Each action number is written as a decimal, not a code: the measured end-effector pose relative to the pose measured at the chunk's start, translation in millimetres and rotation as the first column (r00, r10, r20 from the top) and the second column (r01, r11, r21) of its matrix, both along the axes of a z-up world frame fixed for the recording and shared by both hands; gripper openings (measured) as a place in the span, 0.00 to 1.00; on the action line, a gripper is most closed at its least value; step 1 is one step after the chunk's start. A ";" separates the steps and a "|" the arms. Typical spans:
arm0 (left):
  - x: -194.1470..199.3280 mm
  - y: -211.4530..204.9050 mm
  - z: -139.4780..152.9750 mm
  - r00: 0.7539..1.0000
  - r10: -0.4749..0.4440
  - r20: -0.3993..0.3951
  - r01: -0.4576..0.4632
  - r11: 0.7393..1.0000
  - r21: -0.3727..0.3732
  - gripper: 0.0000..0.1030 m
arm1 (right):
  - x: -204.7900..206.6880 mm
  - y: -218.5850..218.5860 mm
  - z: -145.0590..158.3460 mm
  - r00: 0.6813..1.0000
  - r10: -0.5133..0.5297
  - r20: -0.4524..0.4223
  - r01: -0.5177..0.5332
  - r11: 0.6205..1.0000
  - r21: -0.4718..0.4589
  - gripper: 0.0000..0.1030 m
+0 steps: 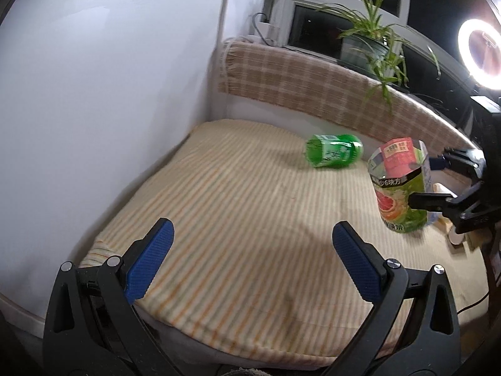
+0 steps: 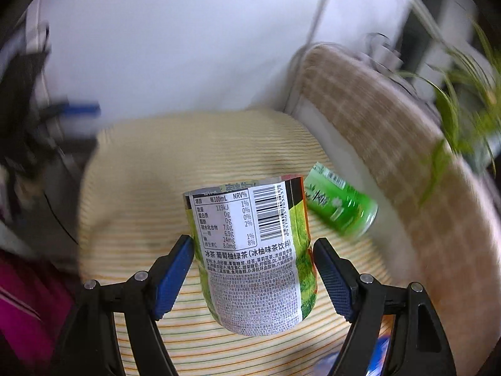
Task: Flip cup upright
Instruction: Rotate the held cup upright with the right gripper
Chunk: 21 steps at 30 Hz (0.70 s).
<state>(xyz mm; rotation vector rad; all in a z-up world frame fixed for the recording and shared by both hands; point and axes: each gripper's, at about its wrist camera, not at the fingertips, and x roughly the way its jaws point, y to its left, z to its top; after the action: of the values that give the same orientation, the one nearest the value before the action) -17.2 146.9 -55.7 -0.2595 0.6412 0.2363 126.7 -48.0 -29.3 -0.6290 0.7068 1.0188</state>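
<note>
A cut-bottle cup with a grapefruit tea label (image 1: 400,188) stands upright, open end up, near the right edge of the striped cushion (image 1: 238,219). My right gripper (image 2: 252,250) is shut on this cup (image 2: 253,257), its blue pads (image 2: 173,277) pressing both sides; the gripper shows at the right of the left wrist view (image 1: 429,185). A green cup (image 1: 333,155) lies on its side farther back, also in the right wrist view (image 2: 341,206). My left gripper (image 1: 250,261) is open and empty over the cushion's near part.
A checked cloth (image 1: 313,84) covers the ledge behind the cushion, with a potted plant (image 1: 372,44) on it. A white wall (image 1: 109,94) stands at the left. A ring light (image 1: 482,53) glows at the far right.
</note>
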 end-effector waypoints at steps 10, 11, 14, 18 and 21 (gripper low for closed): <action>6.2 -40.0 -0.9 0.995 -0.104 0.015 0.104 0.994 -0.026 1.00 | -23.6 -80.1 4.3 0.900 -0.272 -0.341 0.365 0.898 0.245 0.78; 5.4 -43.2 -1.2 0.994 -0.112 0.016 0.112 0.993 -0.028 1.00 | -25.7 -86.3 2.8 0.886 -0.289 -0.363 0.392 0.885 0.251 0.78; 7.6 -55.8 -0.6 0.990 -0.137 0.018 0.138 0.990 -0.032 0.99 | -29.3 -109.6 -6.4 0.817 -0.348 -0.459 0.498 0.827 0.259 0.78; 12.4 -70.0 -1.6 0.984 -0.178 0.014 0.179 0.982 -0.064 0.98 | -26.6 -141.4 -28.3 0.667 -0.419 -0.616 0.654 0.725 0.215 0.78; 15.1 -81.5 -2.2 0.978 -0.207 0.008 0.207 0.976 -0.073 0.98 | -26.6 -163.1 -44.2 0.558 -0.444 -0.701 0.740 0.649 0.178 0.78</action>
<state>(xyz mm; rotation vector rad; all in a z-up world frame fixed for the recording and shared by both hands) -2.1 65.4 -57.9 -0.2615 0.6725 0.0119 100.2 -211.2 -73.5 0.4195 1.1040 0.6483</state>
